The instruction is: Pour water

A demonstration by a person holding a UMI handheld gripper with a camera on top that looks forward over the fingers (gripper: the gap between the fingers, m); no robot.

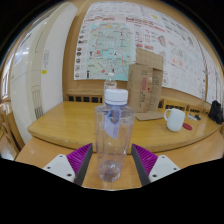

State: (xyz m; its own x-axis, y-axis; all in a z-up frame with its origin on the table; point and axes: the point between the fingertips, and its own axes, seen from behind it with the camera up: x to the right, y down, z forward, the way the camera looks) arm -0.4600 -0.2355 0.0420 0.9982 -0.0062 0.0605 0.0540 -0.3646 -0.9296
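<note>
The tool [112,160] stands open, its purple pads [80,158] flanking a clear bottle [113,140] with a gap at either side. The bottle rests upright on the near wooden counter [40,150], white cap [116,97] on, between the fingers. Beyond it, on a second counter [70,122], a brown paper bag [146,85] stands upright, with a white mug [175,119] to its right. A large map [125,35] covers the wall behind.
</note>
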